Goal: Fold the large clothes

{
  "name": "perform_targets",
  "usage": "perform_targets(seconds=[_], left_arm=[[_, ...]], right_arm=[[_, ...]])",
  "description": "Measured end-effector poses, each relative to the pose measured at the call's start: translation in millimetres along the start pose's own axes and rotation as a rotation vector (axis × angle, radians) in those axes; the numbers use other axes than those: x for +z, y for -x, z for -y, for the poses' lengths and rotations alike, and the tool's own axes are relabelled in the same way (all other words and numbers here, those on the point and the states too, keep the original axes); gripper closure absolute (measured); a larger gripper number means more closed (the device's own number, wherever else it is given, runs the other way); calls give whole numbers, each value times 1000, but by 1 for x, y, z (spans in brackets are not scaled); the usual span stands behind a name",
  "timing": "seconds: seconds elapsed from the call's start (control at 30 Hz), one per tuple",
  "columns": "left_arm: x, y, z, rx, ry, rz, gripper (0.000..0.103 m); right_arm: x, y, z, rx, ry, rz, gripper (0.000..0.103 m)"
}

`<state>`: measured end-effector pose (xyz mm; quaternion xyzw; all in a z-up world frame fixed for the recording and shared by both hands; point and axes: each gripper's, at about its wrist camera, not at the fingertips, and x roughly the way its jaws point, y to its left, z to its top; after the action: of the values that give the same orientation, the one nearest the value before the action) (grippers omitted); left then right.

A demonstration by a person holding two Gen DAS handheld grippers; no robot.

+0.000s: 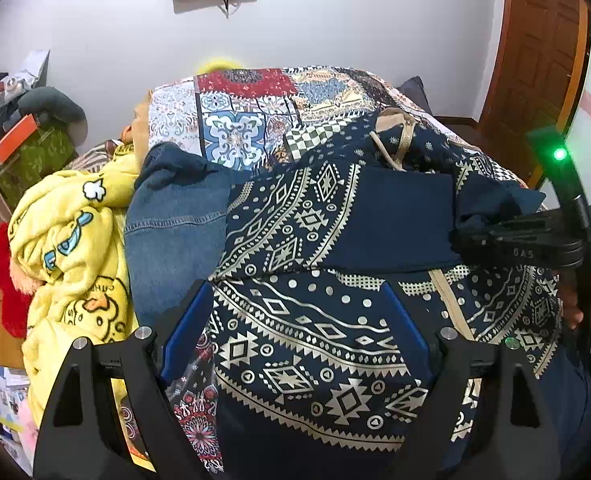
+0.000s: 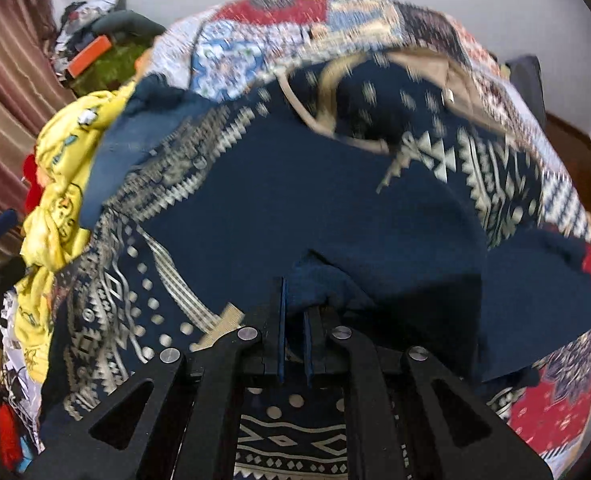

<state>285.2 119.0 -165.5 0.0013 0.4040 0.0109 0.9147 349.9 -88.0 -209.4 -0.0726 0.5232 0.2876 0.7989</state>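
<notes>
A large navy garment (image 1: 315, 280) with a cream geometric print and a beige collar lies spread on the patchwork bed cover (image 1: 247, 120). It fills the right wrist view too (image 2: 295, 200). My left gripper (image 1: 299, 320) is open, its blue pads wide apart over the printed cloth. My right gripper (image 2: 293, 320) is shut on a plain navy fold of the garment, seen from the side in the left wrist view (image 1: 495, 232). The right wrist view is motion-blurred.
A denim piece (image 1: 171, 224) lies left of the garment. A yellow duck-print blanket (image 1: 71, 248) is heaped at the bed's left edge, with red fabric and clutter beyond. A wooden door (image 1: 535, 68) stands at the right; a white wall is behind the bed.
</notes>
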Motion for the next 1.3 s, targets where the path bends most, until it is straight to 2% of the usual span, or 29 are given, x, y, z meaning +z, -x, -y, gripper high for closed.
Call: perform_targets(seconds=[0.13, 0.23, 0.33, 0.4, 0.53, 0.73, 0.87, 1.07, 1.17, 1.3], left_arm=[[1, 0, 6, -6, -11, -11, 18], [8, 6, 19, -24, -31, 1, 18], [18, 12, 34, -46, -49, 18, 18], [27, 17, 48, -66, -68, 33, 18], [48, 23, 83, -116, -126, 60, 18], [79, 15, 155, -208, -233, 76, 18], [91, -10, 211, -280, -311, 30, 18], [91, -58, 291, -344, -406, -67, 19], [87, -83, 322, -354, -446, -114, 25], [82, -119, 357, -319, -510, -164, 34]], right_arm=[[-7, 11, 9, 13, -40, -31, 91], [-11, 28, 13, 67, -64, -42, 77], [-21, 54, 19, 88, -78, -5, 62], [-27, 69, 25, 94, -94, 27, 61], [-40, 108, 52, 45, -157, 122, 60], [-62, 155, 101, -106, -229, 244, 54], [-77, 166, 130, -194, -271, 262, 52], [-96, 157, 172, -215, -346, 227, 52], [-102, 151, 182, -217, -379, 212, 52], [-114, 149, 195, -210, -407, 202, 52]])
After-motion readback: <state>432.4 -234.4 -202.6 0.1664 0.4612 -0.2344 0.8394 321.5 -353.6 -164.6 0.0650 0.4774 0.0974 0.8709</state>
